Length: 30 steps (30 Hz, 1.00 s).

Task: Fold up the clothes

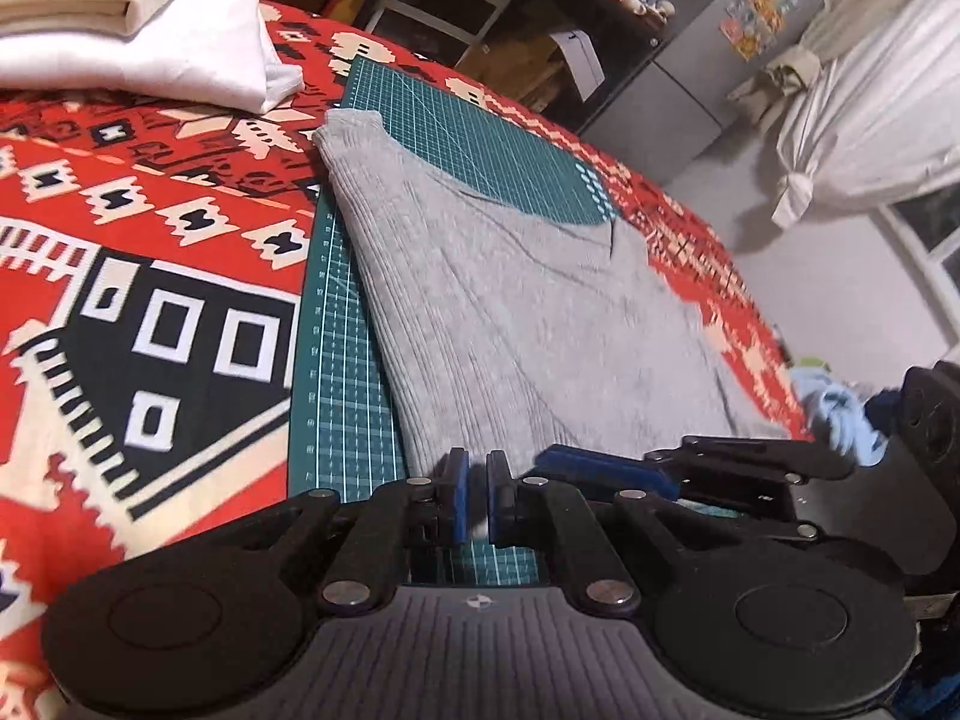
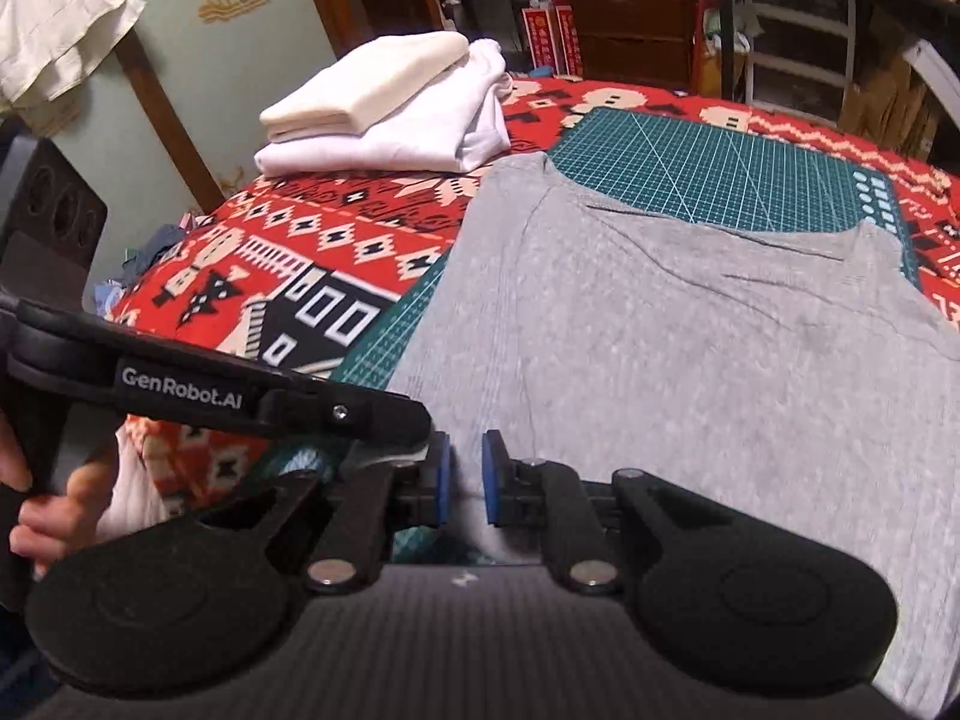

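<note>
Your grey top [image 2: 690, 360] lies spread across the green mat [image 2: 720, 168] on the patterned tabletop [image 2: 288, 252], near hem raised toward you, far edge flat with a few creases. Your left tongs [image 1: 474, 495] are nearly together on a sliver of grey hem; your right tongs [image 2: 463, 477] stand a little wider, hem fabric apparently pinched between the pads, though the contact itself is hard to see. Both thin bites look risky: if one hem corner slips out mid-fold, that side would likely drop and the fold land skewed, and pulling unevenly could drag the far edge off the mat. A stack of folded whites [image 2: 390, 120] sits beyond the mat's left corner, apart from the top. Only the right view shows your hand [image 2: 36, 498] on the left tool's grip and the top's whole far edge; only the left view shows its ribbed side running down the mat and the floor beyond the tabletop's edge.
</note>
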Motion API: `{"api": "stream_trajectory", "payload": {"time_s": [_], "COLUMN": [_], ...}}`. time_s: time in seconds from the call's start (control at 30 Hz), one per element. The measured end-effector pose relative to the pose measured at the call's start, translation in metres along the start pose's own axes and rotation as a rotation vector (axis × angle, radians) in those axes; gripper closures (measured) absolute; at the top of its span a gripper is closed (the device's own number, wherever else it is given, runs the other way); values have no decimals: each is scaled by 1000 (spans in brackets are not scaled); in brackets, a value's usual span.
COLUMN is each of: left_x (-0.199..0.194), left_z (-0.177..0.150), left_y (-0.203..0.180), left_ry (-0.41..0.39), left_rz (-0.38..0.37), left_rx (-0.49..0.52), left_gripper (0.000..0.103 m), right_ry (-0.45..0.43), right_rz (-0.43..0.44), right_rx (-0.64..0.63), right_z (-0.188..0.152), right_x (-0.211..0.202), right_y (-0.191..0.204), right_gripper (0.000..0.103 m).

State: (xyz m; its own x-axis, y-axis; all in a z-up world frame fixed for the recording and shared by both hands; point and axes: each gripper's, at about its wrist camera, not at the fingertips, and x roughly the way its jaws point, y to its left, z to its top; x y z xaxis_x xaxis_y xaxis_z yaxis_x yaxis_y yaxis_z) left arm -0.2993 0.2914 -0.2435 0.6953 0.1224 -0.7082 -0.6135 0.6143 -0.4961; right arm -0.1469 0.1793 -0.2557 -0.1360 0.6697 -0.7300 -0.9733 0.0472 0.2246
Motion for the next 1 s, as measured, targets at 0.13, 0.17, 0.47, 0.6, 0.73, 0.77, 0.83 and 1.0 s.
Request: {"api": "stream_trajectory", "payload": {"time_s": [0.13,0.17,0.47,0.6,0.73,0.77,0.83,1.0], "left_x": [-7,-8,-4,-5,-6,-3,5,21], "left_z": [-7,-8,-18,-18,-17,-16,-14,-18], "left_y": [-12,-14,-29,-37,-52,-55,-60,-61], "left_ry": [-27,-39,-70,-69,-112,-120,-124,-97], "left_rz": [52,67,162,195,162,153,141,162], "left_rx": [53,65,170,184,194,205,225,235], "left_gripper": [97,97,95,95,96,95,95,92], "right_ry": [-38,-64,-114,-148,-196,-221,-247,-223], "right_rz": [2,-10,-153,-138,-132,-138,-163,-214], "right_rx": [18,15,-30,-15,38,41,42,43], "right_z": [-7,-7,-24,-42,-46,-47,-43,-48], "right_x": [-14,-19,-17,-32,-49,-53,-54,-40], "right_y": [-1,-2,-16,-19,-26,-27,-31,-40], "right_gripper": [91,91,91,91,91,91,91,91]}}
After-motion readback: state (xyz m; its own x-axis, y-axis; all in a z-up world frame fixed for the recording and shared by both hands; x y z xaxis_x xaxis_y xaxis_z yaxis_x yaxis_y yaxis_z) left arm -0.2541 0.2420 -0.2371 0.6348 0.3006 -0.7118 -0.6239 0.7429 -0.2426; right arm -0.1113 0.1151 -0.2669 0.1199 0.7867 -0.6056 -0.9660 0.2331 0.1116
